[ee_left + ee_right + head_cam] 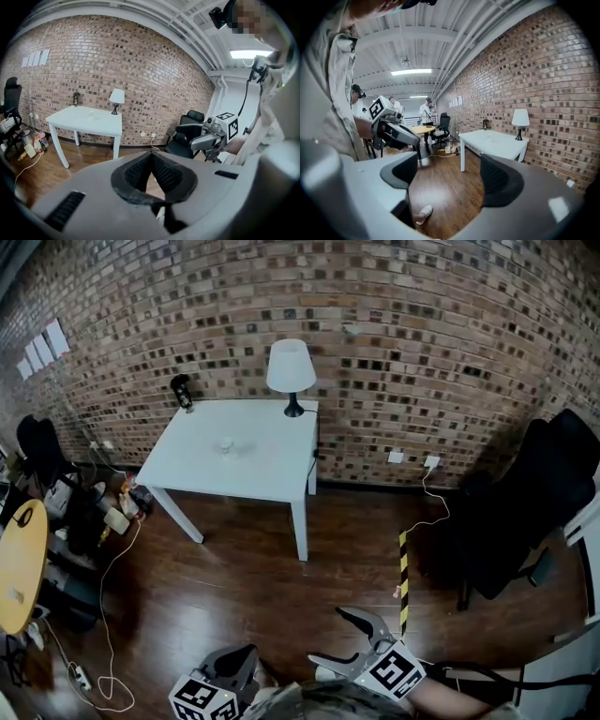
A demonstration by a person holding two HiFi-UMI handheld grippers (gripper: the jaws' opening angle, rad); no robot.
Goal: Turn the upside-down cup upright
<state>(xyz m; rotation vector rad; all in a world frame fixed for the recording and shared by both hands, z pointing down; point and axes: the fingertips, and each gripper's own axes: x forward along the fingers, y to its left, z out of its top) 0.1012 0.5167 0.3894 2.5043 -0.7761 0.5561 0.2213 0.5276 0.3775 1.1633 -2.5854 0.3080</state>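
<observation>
A small pale cup (226, 443) stands far off on the white table (206, 474) by the brick wall; it is too small to tell which way up it is. Both grippers hang low over the wooden floor, well short of the table. My left gripper (240, 659) is shut, its ridged pads (161, 173) meeting at the tips with nothing held. My right gripper (339, 638) is open, a wide empty gap between its pads (499, 180). In each gripper view the table (86, 119) (492, 140) lies far ahead.
A white lamp (291, 371) and a dark object (181, 390) stand at the table's back edge. A black office chair (525, 512) is at right, a yellow round table (19, 563) and cables at left, a yellow-black strip (404, 577) on the floor. People stand in the background.
</observation>
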